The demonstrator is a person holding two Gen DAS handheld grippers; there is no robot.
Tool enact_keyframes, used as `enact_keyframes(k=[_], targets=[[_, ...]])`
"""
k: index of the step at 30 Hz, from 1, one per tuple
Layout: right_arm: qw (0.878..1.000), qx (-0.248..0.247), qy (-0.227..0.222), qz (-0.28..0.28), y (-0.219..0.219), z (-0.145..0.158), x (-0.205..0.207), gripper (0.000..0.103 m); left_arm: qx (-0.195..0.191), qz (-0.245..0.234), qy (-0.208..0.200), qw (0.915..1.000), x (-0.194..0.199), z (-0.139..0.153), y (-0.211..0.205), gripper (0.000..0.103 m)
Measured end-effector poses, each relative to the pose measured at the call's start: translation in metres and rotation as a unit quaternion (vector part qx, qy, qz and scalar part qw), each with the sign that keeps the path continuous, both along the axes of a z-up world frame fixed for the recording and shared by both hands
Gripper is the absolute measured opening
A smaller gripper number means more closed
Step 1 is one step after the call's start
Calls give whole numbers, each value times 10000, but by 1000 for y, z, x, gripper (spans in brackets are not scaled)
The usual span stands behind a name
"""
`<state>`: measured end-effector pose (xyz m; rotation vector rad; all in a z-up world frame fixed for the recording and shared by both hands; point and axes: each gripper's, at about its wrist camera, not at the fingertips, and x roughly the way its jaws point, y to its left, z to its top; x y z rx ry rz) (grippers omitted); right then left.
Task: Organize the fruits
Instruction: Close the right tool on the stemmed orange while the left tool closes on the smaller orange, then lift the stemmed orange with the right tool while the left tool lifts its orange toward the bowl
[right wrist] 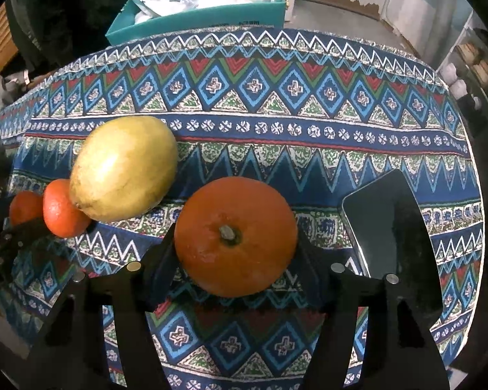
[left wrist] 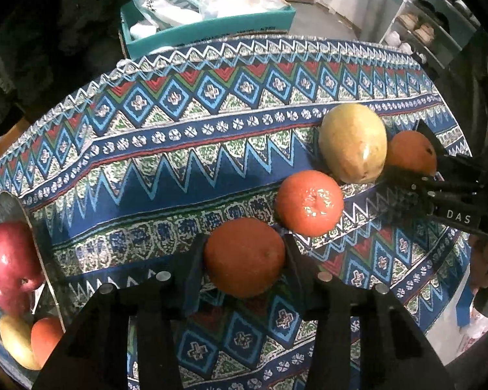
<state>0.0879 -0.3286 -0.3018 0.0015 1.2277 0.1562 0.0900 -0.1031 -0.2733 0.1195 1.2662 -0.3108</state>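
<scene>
Both at once: left tool [left wrist: 244, 260] clamps one orange [left wrist: 245, 256], right tool [right wrist: 236, 237], lettered "DAS", clamps the stemmed orange [right wrist: 236, 237], either side of the mango [left wrist: 353, 143] on the tabletop [left wrist: 185, 149].

Three oranges lie on the cloth: one orange [left wrist: 245, 256] between the left fingers, a second orange [right wrist: 236, 236] between the right fingers, a third orange [left wrist: 310, 202] beyond the left fingers. One yellow mango [left wrist: 353, 143] sits beside it. Left of the left fingers, two red apples [left wrist: 11, 256] are in a bowl [left wrist: 39, 260].
</scene>
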Motion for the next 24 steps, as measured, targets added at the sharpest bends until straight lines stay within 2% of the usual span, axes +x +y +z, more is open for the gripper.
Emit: enact_keyframes(k=[9, 24], targets=[[9991, 23, -414, -38, 5, 37, -8, 65, -178, 135, -292, 9993, -8, 32, 12, 46], [9928, 207, -1178, 108, 22, 122, -27, 65, -587, 300, -918, 9936, -26, 101, 26, 46]])
